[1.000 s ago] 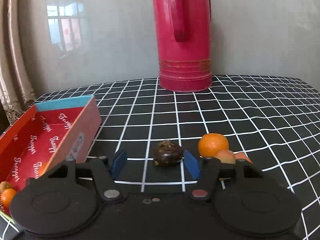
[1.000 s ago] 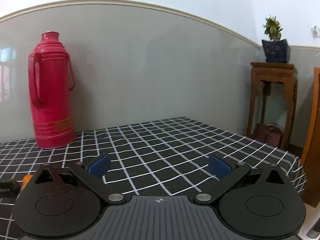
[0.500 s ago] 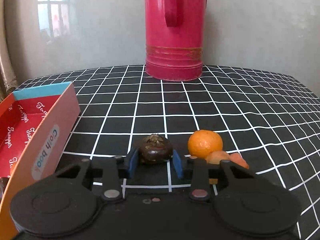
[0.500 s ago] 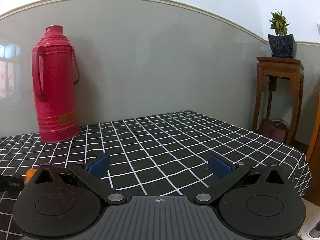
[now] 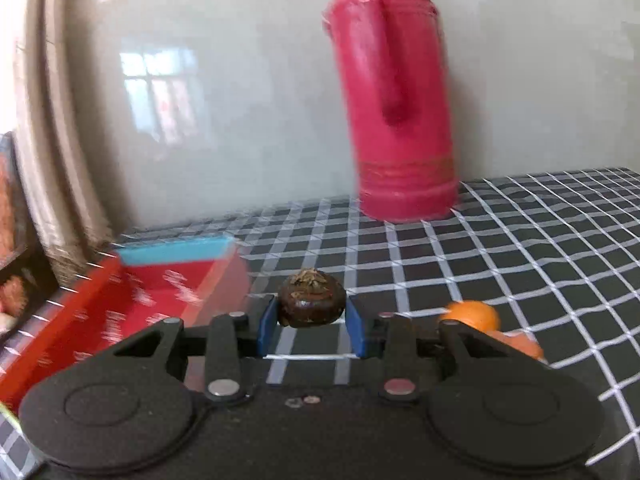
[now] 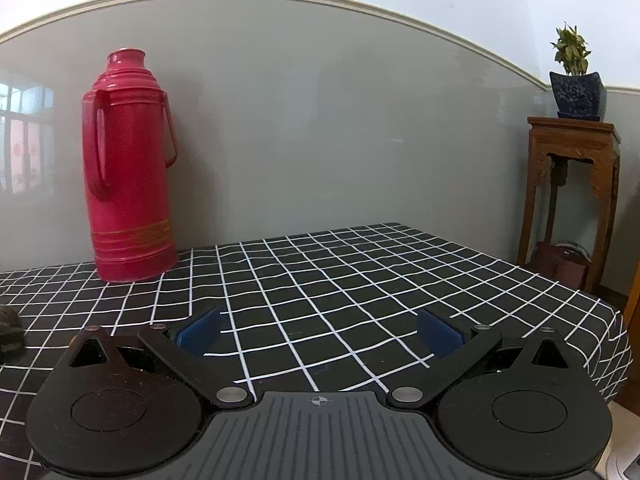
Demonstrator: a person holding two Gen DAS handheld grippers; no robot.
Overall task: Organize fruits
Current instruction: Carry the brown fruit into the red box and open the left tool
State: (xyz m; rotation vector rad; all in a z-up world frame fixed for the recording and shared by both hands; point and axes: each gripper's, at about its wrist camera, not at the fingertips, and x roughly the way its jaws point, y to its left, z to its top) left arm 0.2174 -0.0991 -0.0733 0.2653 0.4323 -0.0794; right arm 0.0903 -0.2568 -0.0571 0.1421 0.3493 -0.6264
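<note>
Blue pads (image 5: 267,328) of the left gripper (image 5: 311,330) are pinching a dark brown water chestnut (image 5: 312,300) from both sides, jaws narrow and pressing on it, and the fruit is sitting up at the fingertips above the black-and-white checked tablecloth (image 5: 500,264). Just to its right a tangerine (image 5: 474,315) is peeking over the gripper's linkage, with more orange fruit (image 5: 524,342) lying beside it on the cloth. Off to the left the open red cardboard box (image 5: 132,300), blue at its far end, is lying near the table's edge. Behind, the tall red thermos flask (image 5: 396,96) is standing by the grey wall, all of it blurred. Over in the right wrist view, the right gripper (image 6: 319,332) is hanging with jaws wide apart, nothing between them, pointing across bare cloth toward the far corner, a wooden stand (image 6: 572,184) and potted plant (image 6: 574,76) showing beyond.
</note>
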